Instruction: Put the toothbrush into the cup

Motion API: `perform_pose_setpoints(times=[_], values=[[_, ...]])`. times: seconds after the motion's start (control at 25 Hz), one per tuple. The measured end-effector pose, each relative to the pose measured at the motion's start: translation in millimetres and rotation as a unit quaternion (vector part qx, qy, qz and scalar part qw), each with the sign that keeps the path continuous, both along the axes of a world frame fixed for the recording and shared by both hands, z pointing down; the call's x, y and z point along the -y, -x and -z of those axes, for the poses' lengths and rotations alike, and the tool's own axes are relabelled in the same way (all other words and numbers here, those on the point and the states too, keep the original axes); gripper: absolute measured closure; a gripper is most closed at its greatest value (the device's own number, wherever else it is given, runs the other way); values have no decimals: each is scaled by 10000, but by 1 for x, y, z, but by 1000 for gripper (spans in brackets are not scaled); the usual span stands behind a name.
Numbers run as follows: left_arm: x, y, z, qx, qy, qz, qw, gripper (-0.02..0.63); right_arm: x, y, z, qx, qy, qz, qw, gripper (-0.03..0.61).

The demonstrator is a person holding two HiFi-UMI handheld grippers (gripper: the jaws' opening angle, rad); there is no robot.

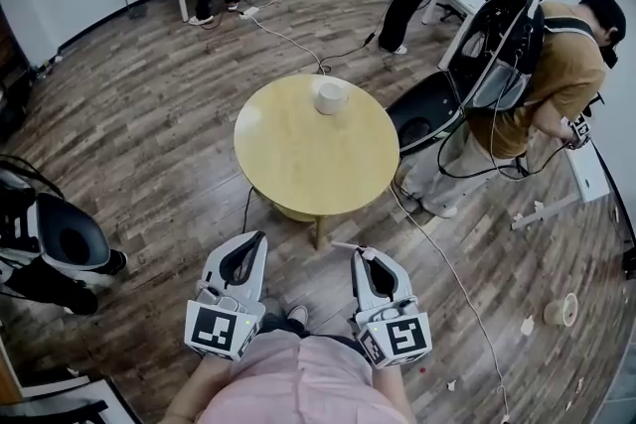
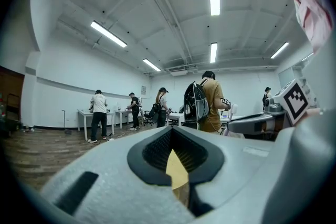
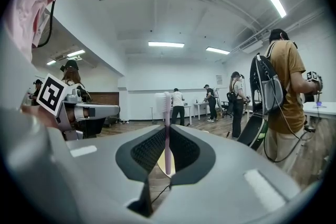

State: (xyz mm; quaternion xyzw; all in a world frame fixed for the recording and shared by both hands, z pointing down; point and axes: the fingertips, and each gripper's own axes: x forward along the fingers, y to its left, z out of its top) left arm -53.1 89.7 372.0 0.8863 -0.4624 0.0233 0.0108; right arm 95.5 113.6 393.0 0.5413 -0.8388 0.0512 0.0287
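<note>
My right hand-held gripper (image 1: 364, 258) is pinching the toothbrush (image 3: 167, 123), bristles up. The left hand-held gripper (image 1: 253, 243) is sitting pressed together on nothing. The cup (image 1: 330, 95) is waiting at 12 o'clock on the round surface (image 1: 298, 164), well apart. I'm guessing the grab's done, with the carry and drop-in left.

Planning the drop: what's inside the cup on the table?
The white cup on the round table shows no contents from above; its bottom is too small to judge.

A round yellow table (image 1: 298, 164) stands on wood floor (image 1: 149, 139).
</note>
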Motion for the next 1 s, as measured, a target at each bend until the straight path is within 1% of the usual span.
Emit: perform_pose_setpoints(times=[0.24, 0.44, 0.64, 0.8, 1.0], values=[[22, 4, 1, 64, -31, 89, 9999, 617, 15, -3, -4, 35, 82, 0, 10000, 554], [56, 13, 8, 25, -25, 54, 10000, 617, 44, 6, 1, 31, 144, -42, 9999, 554], [98, 11, 13, 19, 38, -135, 9999, 617, 82, 10, 10, 44, 171, -155, 9997, 554], [129, 6, 21, -11, -23, -318, 9995, 617, 112, 9, 18, 7, 120, -283, 9995, 554], [153, 2, 18, 12, 14, -506, 9987, 617, 138, 9, 21, -32, 106, -406, 9991, 554]])
